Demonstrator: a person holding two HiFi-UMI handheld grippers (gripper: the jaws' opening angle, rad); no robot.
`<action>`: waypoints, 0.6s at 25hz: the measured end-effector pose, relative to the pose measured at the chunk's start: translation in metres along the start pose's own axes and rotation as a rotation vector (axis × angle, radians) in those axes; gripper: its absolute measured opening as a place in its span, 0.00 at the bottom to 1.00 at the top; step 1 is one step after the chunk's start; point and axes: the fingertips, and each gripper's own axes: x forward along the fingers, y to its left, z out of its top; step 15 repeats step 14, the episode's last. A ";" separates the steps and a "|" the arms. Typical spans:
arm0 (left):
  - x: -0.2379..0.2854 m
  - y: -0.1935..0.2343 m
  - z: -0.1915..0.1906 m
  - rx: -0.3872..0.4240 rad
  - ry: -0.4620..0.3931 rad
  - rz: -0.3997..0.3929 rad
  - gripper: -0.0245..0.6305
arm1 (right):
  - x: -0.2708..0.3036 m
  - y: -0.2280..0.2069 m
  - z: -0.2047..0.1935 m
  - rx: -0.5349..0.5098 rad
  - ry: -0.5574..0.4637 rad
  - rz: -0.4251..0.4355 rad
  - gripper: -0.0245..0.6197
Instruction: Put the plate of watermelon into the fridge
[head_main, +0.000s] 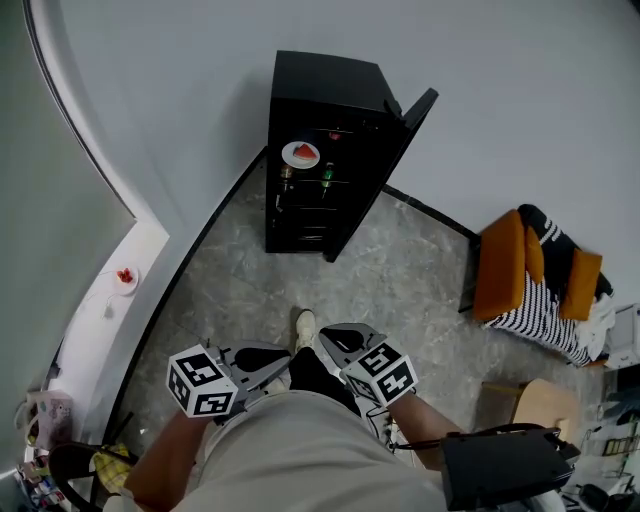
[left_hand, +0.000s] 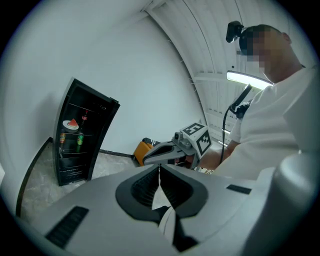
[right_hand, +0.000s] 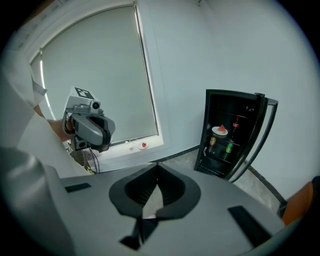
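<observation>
The black fridge (head_main: 318, 150) stands against the wall with its door (head_main: 400, 140) swung open to the right. A white plate with a watermelon slice (head_main: 300, 154) rests on an upper shelf inside, also seen as the plate (left_hand: 71, 124) and the plate (right_hand: 220, 131) in the two gripper views. Bottles (head_main: 327, 178) stand on the shelf below it. My left gripper (head_main: 284, 368) and right gripper (head_main: 326, 338) are held close to my body, well back from the fridge. Both are shut with nothing between the jaws, left gripper (left_hand: 159, 168), right gripper (right_hand: 157, 168).
A second small plate with red fruit (head_main: 125, 278) lies on the white windowsill at the left. An orange-cushioned seat with a striped cloth (head_main: 535, 275) stands to the right, a wooden stool (head_main: 545, 400) nearer. Grey stone floor (head_main: 260, 290) stretches between me and the fridge.
</observation>
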 end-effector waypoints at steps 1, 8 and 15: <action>0.000 0.001 0.000 -0.001 0.002 0.002 0.06 | -0.001 -0.001 -0.001 0.003 0.001 -0.002 0.06; 0.004 0.008 0.003 0.010 0.008 0.009 0.06 | 0.003 -0.010 0.002 0.011 0.000 -0.010 0.06; 0.010 0.024 0.009 -0.003 0.007 0.016 0.06 | 0.011 -0.027 0.010 0.000 -0.001 -0.014 0.06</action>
